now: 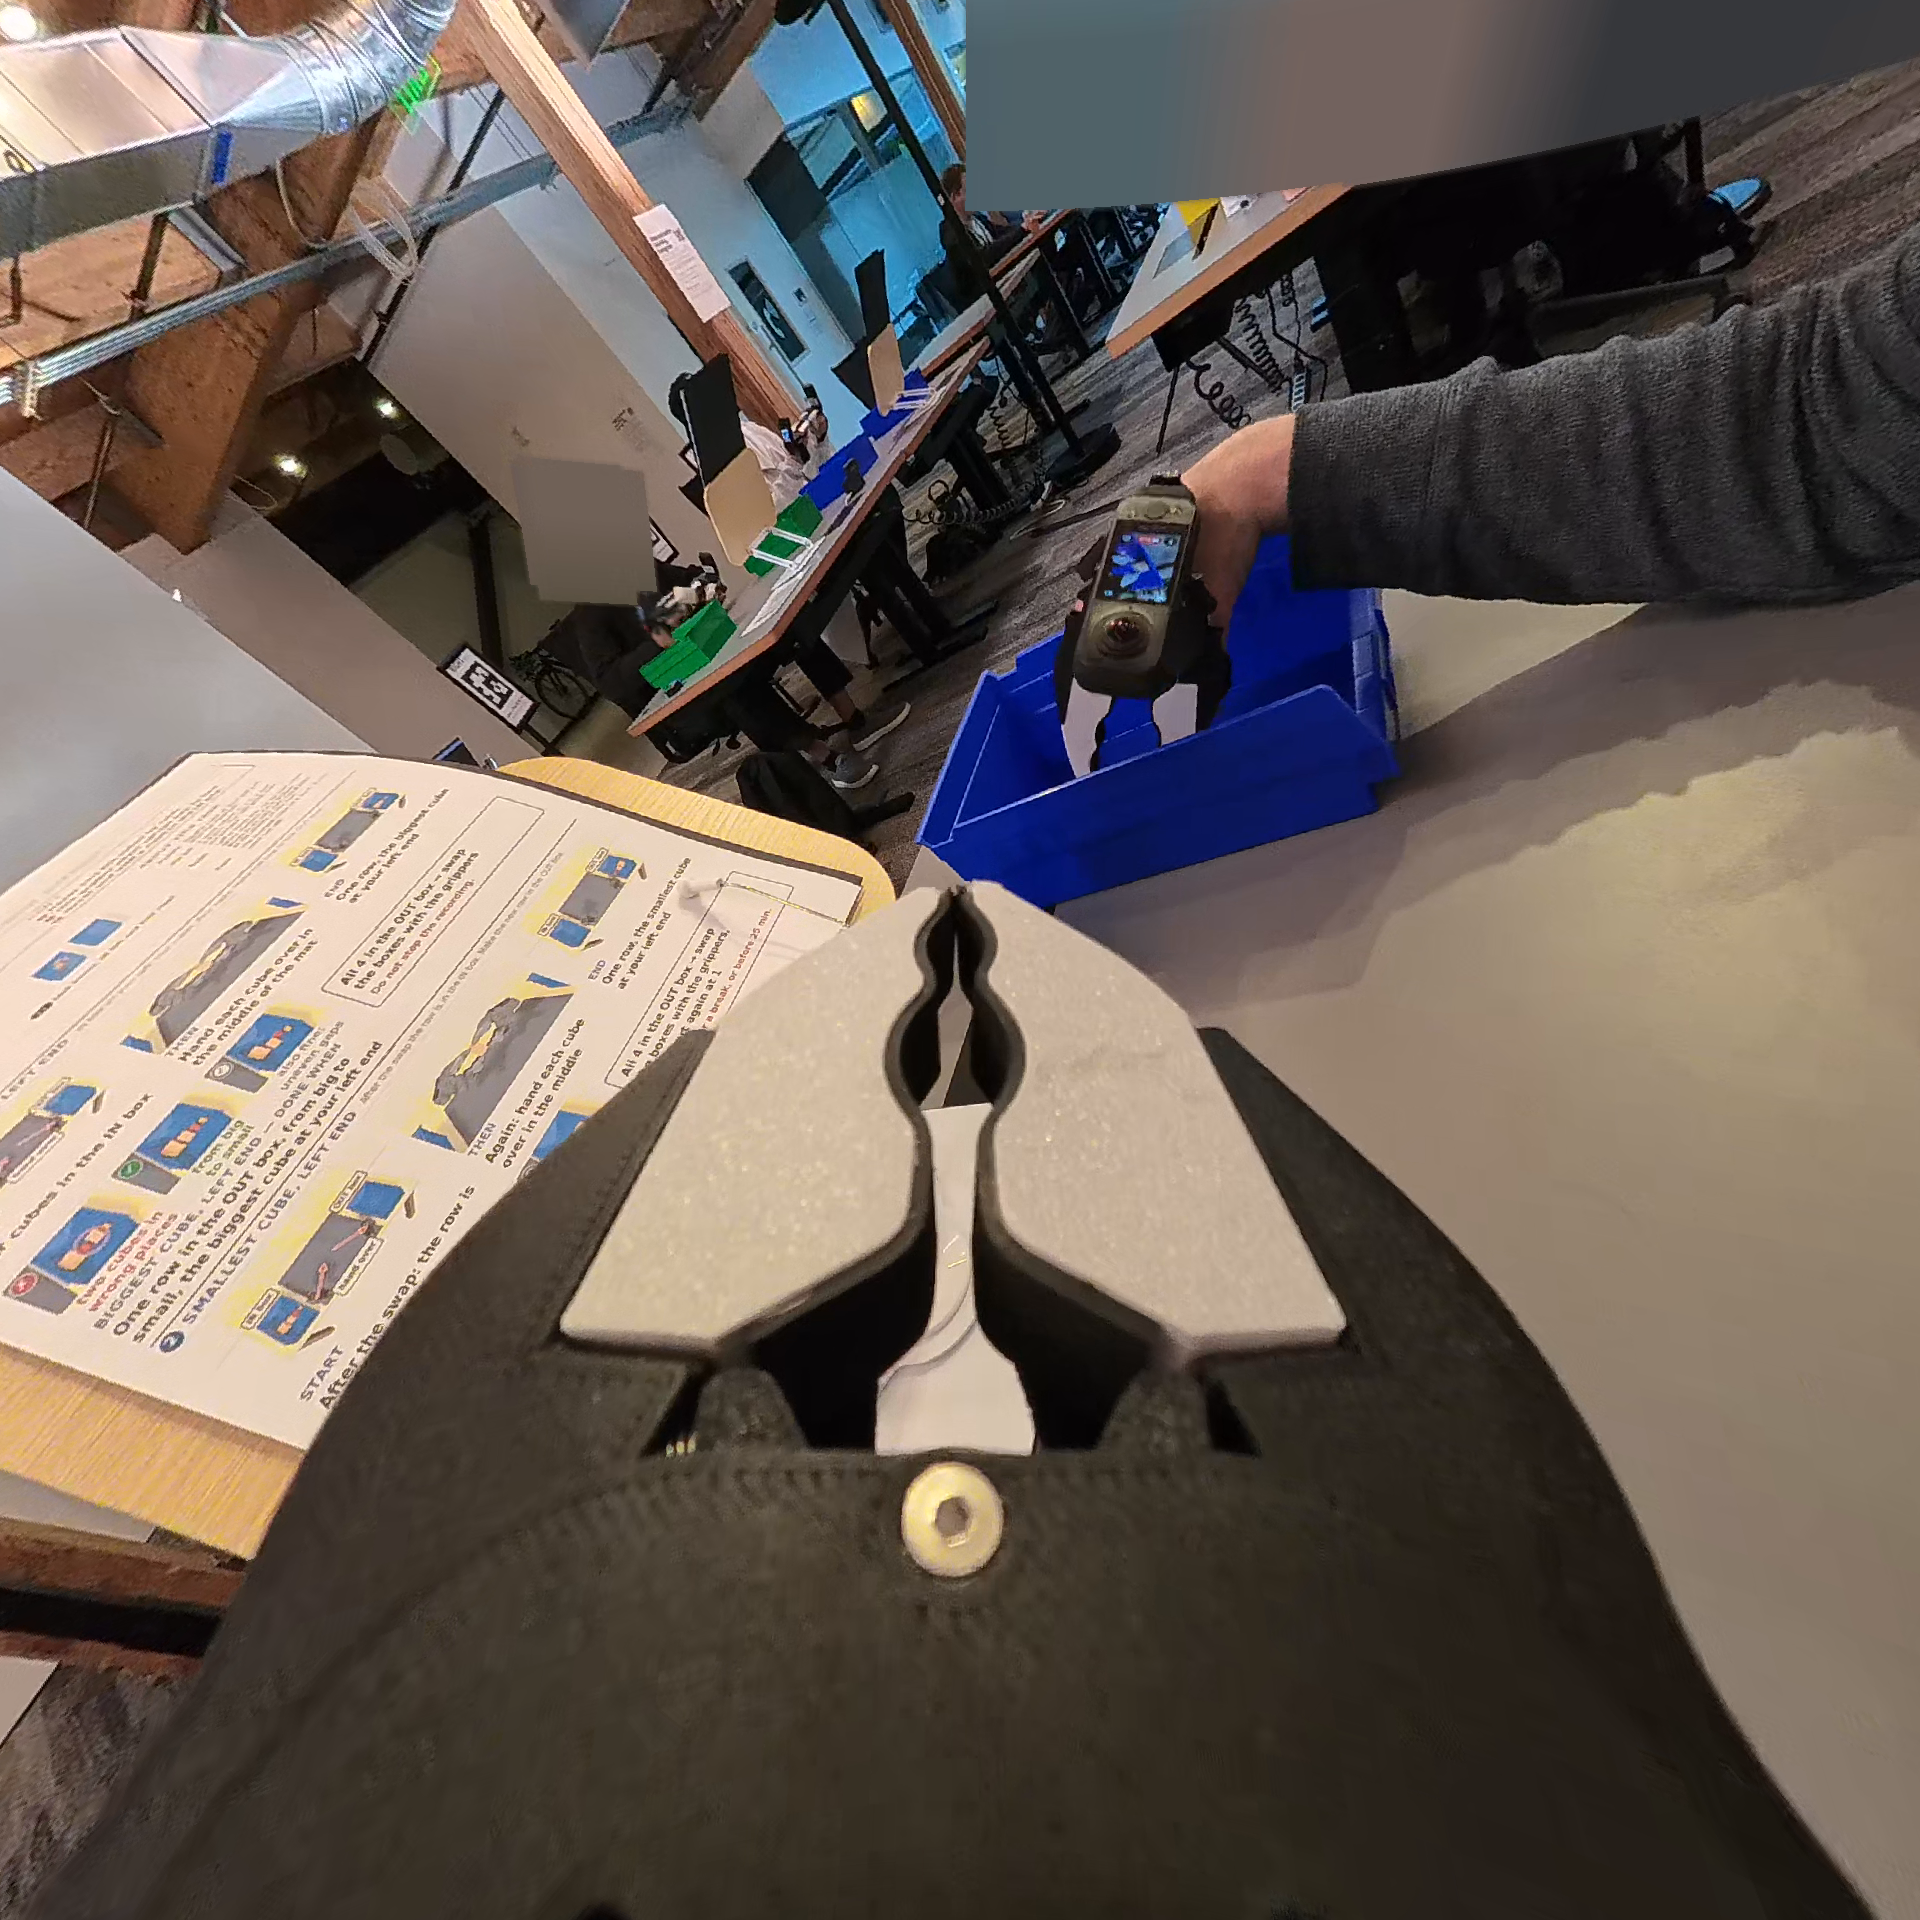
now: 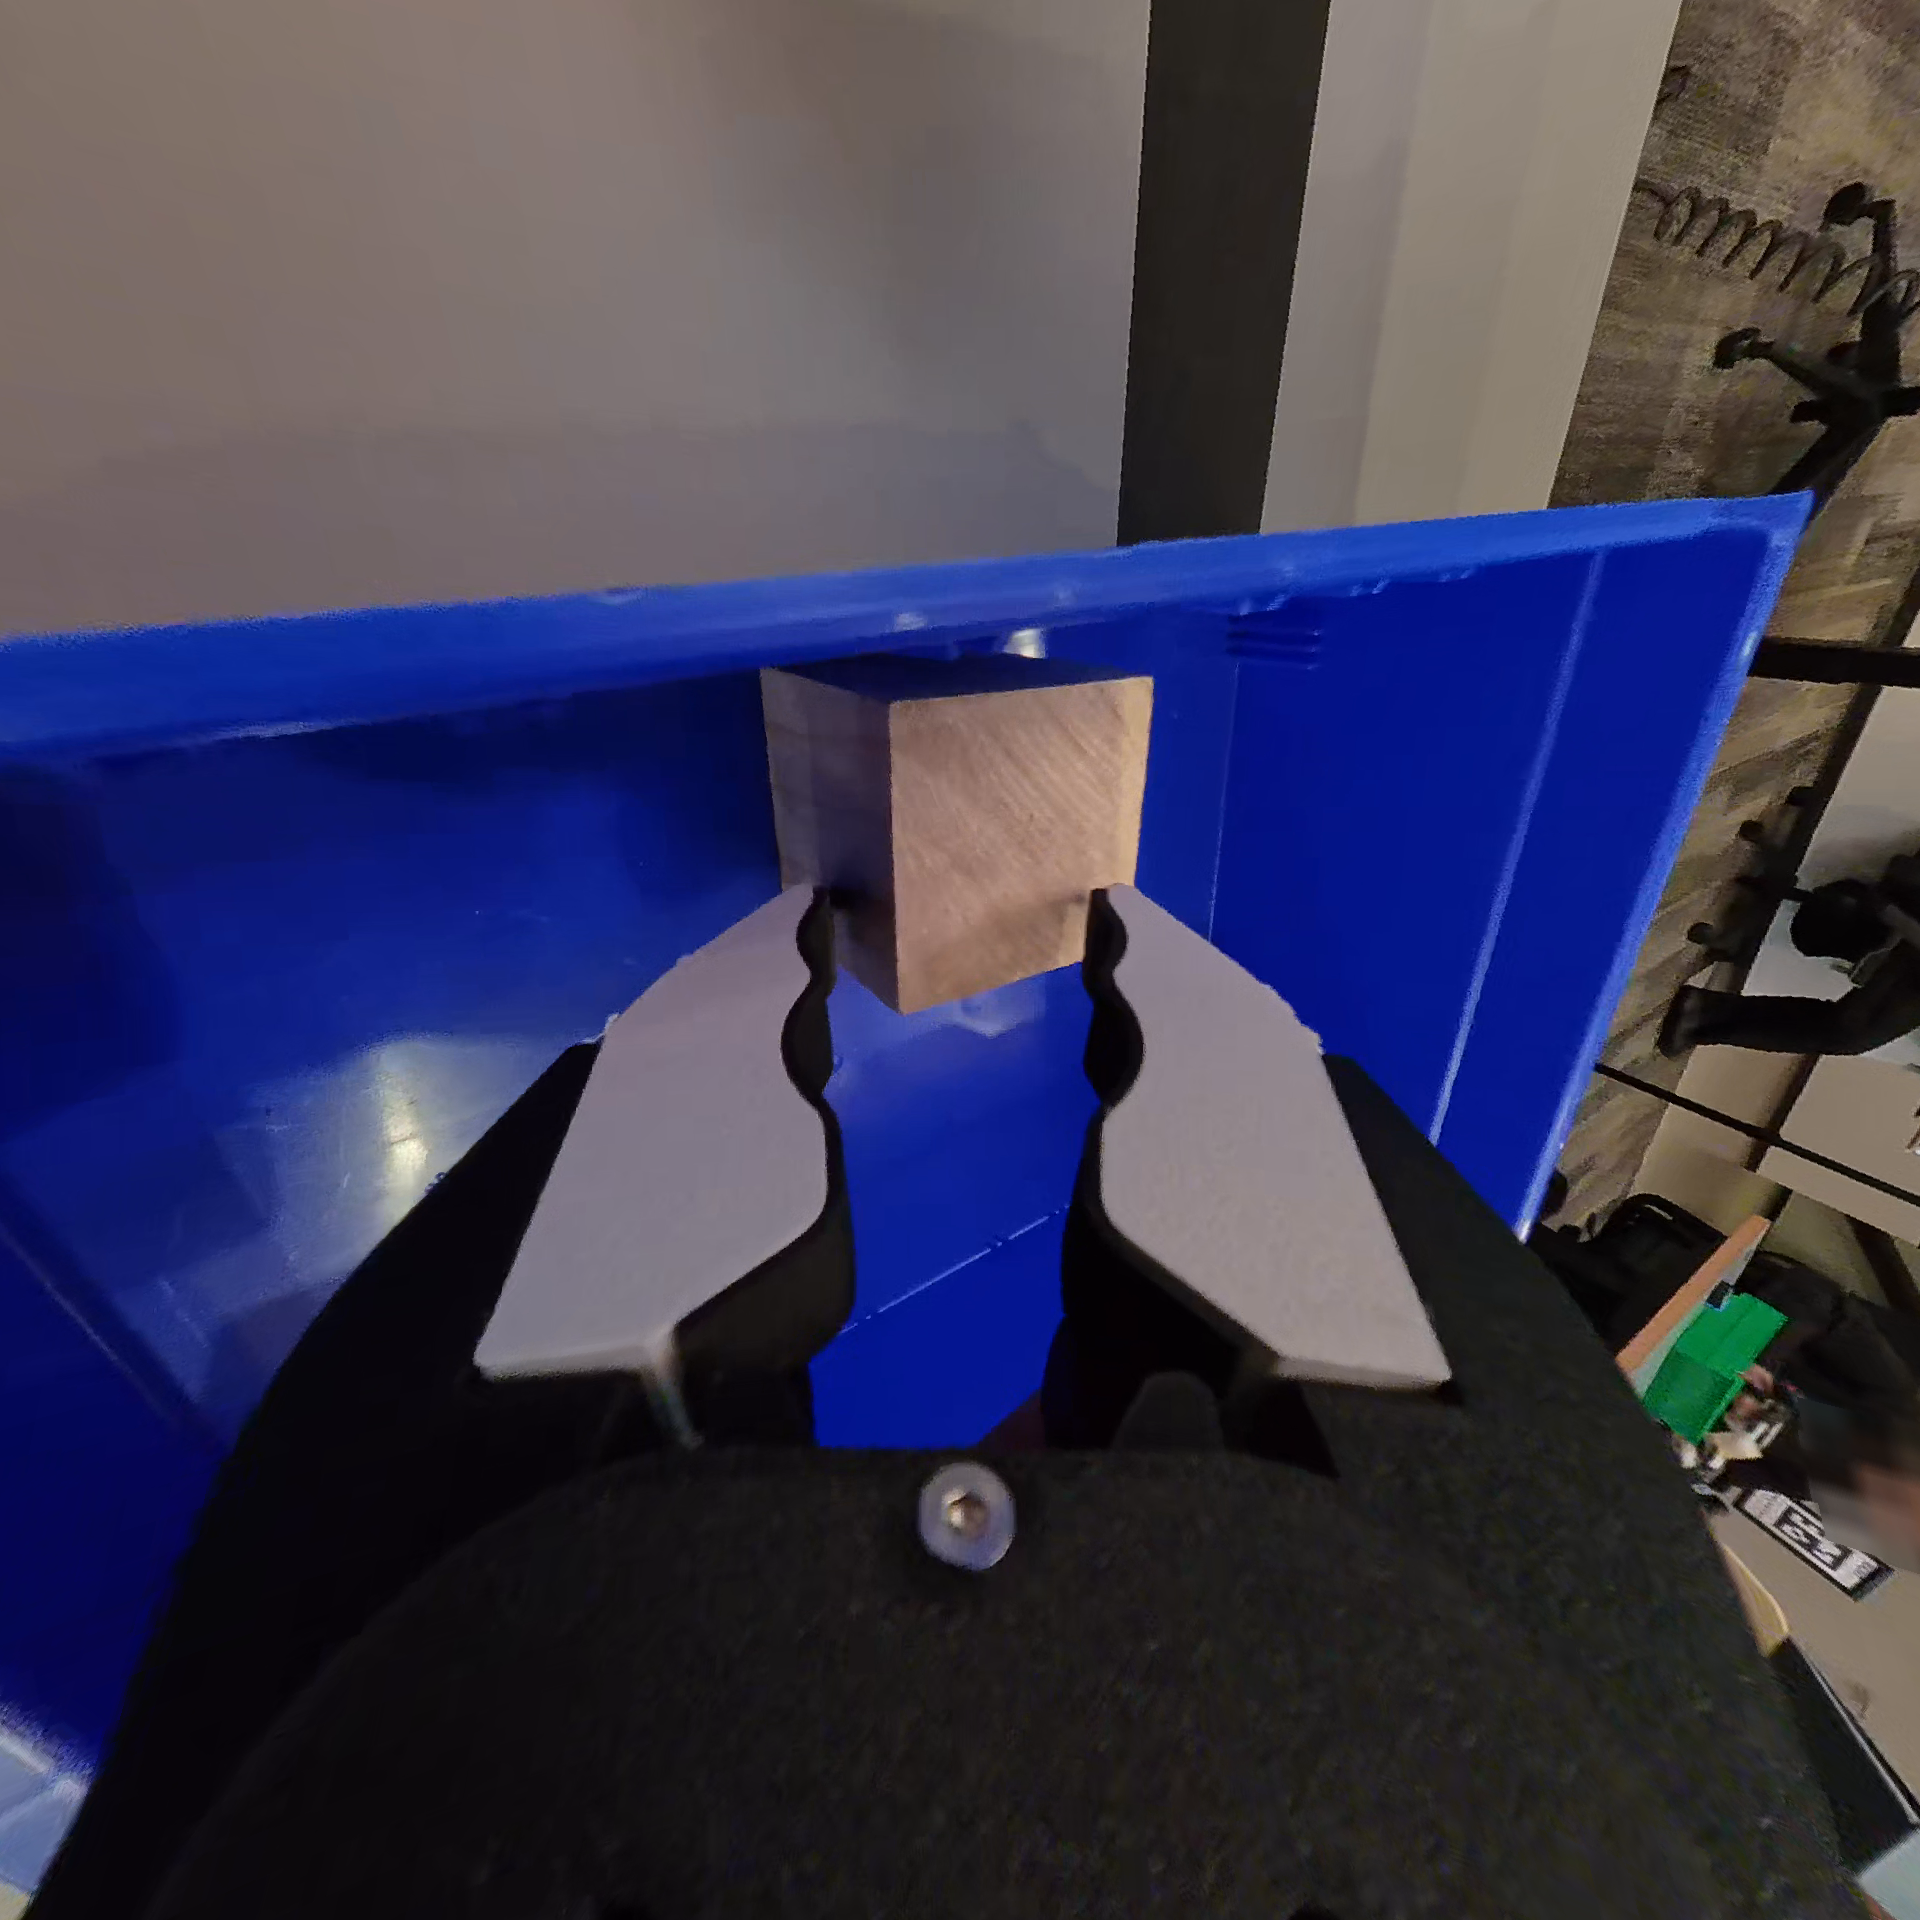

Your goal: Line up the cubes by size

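The right gripper (image 2: 961,914) pinches a wooden cube (image 2: 997,821) at twelve o'clock to lift it from the blue bin (image 2: 1351,831), while the left gripper (image 1: 961,914) waits pressed together

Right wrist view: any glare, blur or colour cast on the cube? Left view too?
Right wrist view: dim; the bin throws a blue cast on the cube top, glare patches on the bin floor, slight softness at the fingertips. Left wrist view: brighter, strong wide-angle bending at the edges, a jagged shadow edge on the table, paper sheet sharp.
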{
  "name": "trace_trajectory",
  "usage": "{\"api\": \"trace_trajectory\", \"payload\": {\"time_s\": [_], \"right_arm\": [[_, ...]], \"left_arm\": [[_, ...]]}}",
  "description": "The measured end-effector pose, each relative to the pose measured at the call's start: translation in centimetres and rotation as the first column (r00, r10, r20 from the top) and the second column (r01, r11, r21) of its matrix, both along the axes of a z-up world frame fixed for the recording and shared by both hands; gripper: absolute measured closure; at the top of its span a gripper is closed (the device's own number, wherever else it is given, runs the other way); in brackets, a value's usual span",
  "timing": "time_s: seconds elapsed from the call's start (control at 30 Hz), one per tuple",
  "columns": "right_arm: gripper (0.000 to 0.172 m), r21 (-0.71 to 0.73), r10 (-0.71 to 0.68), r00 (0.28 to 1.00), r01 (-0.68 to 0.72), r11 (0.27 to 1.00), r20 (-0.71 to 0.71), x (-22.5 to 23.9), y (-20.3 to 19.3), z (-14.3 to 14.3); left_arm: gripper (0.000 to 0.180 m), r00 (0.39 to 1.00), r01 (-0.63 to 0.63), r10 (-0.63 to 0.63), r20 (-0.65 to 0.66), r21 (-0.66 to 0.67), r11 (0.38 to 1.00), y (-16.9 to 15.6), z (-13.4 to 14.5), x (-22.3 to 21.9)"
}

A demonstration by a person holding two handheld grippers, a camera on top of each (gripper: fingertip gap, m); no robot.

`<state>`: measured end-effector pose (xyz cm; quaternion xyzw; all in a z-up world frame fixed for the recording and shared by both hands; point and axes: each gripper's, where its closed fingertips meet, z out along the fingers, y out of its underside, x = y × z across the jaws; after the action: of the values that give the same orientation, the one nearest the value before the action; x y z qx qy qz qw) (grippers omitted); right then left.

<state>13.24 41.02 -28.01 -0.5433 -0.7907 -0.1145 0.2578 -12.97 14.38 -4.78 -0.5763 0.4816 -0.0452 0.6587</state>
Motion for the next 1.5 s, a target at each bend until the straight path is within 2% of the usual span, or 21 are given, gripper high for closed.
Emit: {"api": "trace_trajectory", "payload": {"time_s": [0.07,0.13,0.2,0.3,0.4,0.47,0.63,0.77,0.97,1.03,1.1,1.2,1.37,1.5], "right_arm": [[0.11,0.006,-0.025,0.999,0.025,1.0,-0.022,0.0,0.2,0.6],[0.105,0.022,-0.038,0.998,0.039,0.999,-0.048,0.0,0.1,1.7],[0.106,0.069,-0.059,0.997,0.063,0.996,-0.059,0.4,0.2,3.3],[0.119,0.206,-0.136,0.988,0.149,0.967,-0.072,1.4,0.8,6.8],[0.129,0.289,-0.188,0.963,0.238,0.927,-0.192,1.0,0.0,11.2],[0.134,0.29,-0.154,0.945,0.24,0.927,-0.289,-0.4,-2.1,13.6],[0.143,0.303,0.014,0.908,0.125,0.945,-0.418,-6.1,-9.5,17.8],[0.143,0.231,0.139,0.851,-0.021,0.973,-0.507,-12.5,-16.1,19.2],[0.141,0.16,0.235,0.739,-0.173,0.972,-0.631,-22.0,-22.4,21.5],[0.141,0.149,0.251,0.725,-0.202,0.968,-0.641,-24.6,-23.6,21.6],[0.141,0.142,0.269,0.728,-0.233,0.962,-0.63,-26.6,-24.7,21.2],[0.139,0.147,0.329,0.759,-0.3,0.943,-0.562,-27.5,-25.3,19.2],[0.139,0.105,0.296,0.754,-0.291,0.951,-0.586,-27.2,-24.1,18.9],[0.139,0.096,0.303,0.761,-0.305,0.947,-0.573,-26.7,-23.9,18.4]], "left_arm": [[0.18,1.0,-0.004,0.004,-0.004,-0.002,1.0,0.1,-0.1,-0.1],[0.18,1.0,-0.015,0.015,-0.008,0.002,1.0,0.2,0.0,-0.2],[0.18,1.0,-0.022,0.022,-0.009,0.007,1.0,0.0,0.2,-0.4],[0.18,0.998,-0.052,0.052,-0.017,0.025,0.998,-0.2,0.7,-1.0],[0.18,0.995,-0.098,0.099,-0.019,0.046,0.994,-0.6,1.5,-2.0],[0.18,0.992,-0.124,0.125,-0.016,0.057,0.991,-0.8,2.0,-2.6],[0.175,0.981,-0.191,0.193,-0.029,0.052,0.98,-0.8,2.4,-3.4],[0.164,0.96,-0.26,0.265,-0.086,0.067,0.963,-1.3,2.6,-4.3],[0.16,0.91,-0.393,0.402,-0.096,0.106,0.914,-3.3,3.7,-9.0],[0.156,0.86,-0.476,0.486,-0.155,0.095,0.874,-3.5,2.5,-12.1],[0.153,0.783,-0.566,0.562,-0.268,0.07,0.822,-3.5,0.1,-16.0],[0.143,0.711,-0.625,0.549,-0.439,-0.035,0.78,-3.0,-4.7,-21.6],[0.131,0.697,-0.637,0.419,-0.582,-0.234,0.734,-0.5,-10.7,-28.3],[0.127,0.685,-0.651,0.285,-0.67,-0.389,0.651,0.8,-16.0,-32.1]]}}
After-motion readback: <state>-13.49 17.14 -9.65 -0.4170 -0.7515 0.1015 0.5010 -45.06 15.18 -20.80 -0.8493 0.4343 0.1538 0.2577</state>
